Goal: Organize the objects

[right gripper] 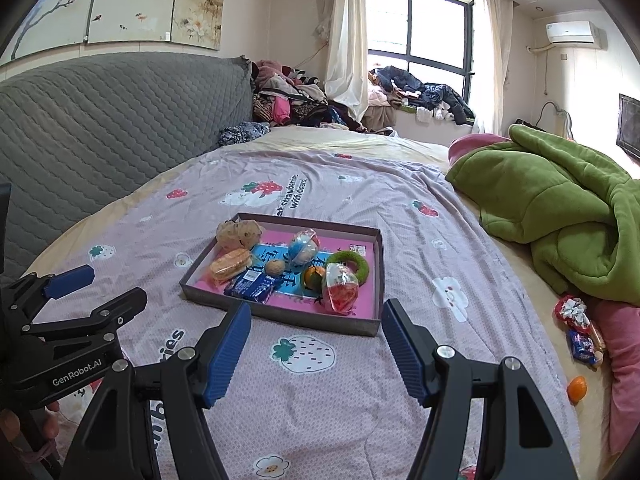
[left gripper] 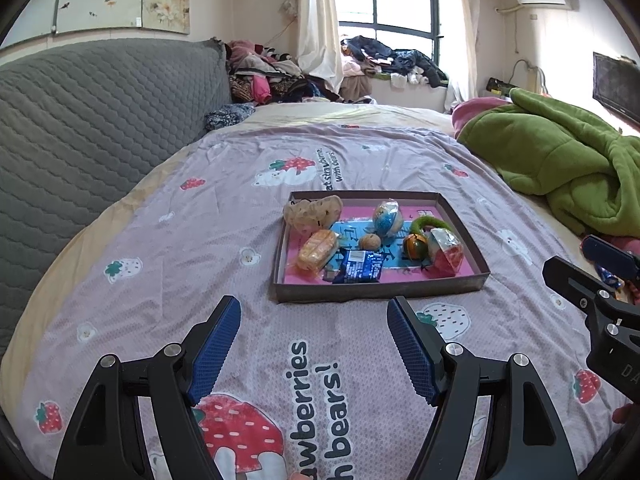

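- my left gripper (left gripper: 314, 344) and right gripper (right gripper: 316, 350): jaws spread, holding nothing
- shallow brown cardboard tray (right gripper: 280, 314) of snacks mid-bed on the strawberry-print lilac bedsheet (right gripper: 352, 392)

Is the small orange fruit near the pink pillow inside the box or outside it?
Outside. The orange fruit lies on the bed sheet, far right of the box, beside loose snack packets.

A tray (right gripper: 378, 276) sits mid-bed (right gripper: 360, 184), holding a bread roll (right gripper: 231, 265), walnut (right gripper: 275, 267), snack packet (right gripper: 252, 286) and ring (right gripper: 347, 265). To its right lie a blanket (right gripper: 560, 208), then loose sweets (right gripper: 578, 328) nearer the front.
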Demonstrator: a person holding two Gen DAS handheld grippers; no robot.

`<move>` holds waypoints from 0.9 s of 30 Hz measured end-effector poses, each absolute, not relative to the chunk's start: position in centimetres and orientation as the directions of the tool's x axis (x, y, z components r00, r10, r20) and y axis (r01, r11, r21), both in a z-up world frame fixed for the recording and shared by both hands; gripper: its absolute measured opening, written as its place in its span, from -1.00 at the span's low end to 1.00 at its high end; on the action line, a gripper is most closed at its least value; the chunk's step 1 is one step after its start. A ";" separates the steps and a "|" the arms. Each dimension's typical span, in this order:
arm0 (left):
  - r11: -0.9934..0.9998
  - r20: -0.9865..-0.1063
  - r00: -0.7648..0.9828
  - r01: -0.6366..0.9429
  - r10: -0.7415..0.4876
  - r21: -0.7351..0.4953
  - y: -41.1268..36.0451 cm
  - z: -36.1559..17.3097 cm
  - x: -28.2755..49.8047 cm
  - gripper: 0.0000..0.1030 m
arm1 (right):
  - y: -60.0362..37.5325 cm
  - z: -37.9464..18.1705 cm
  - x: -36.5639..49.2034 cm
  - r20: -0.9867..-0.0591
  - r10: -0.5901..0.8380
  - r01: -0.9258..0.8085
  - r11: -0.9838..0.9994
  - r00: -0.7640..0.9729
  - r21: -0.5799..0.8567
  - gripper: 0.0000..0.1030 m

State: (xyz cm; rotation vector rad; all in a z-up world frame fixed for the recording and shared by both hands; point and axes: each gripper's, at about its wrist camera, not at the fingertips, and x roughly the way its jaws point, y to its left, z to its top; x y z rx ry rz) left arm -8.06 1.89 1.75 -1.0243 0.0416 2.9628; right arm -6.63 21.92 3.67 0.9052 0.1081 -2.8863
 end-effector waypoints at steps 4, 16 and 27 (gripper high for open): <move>-1.000 -0.618 -0.787 -0.017 0.001 0.021 1.8 1.3 -8.0 0.49 | 21.9 3.2 -6.6 -0.574 -0.088 0.130 -0.991 -0.814 -0.033 0.30; -1.000 -0.624 -0.782 -0.014 -0.002 0.020 1.3 -1.2 -8.3 0.49 | 21.9 1.2 -6.5 -0.577 -0.086 0.127 -0.991 -0.812 -0.031 0.30; -1.000 -0.636 -0.772 -0.010 -0.003 0.017 0.9 -4.8 -8.5 0.49 | 22.0 -2.8 -6.4 -0.588 -0.083 0.116 -0.993 -0.804 -0.019 0.30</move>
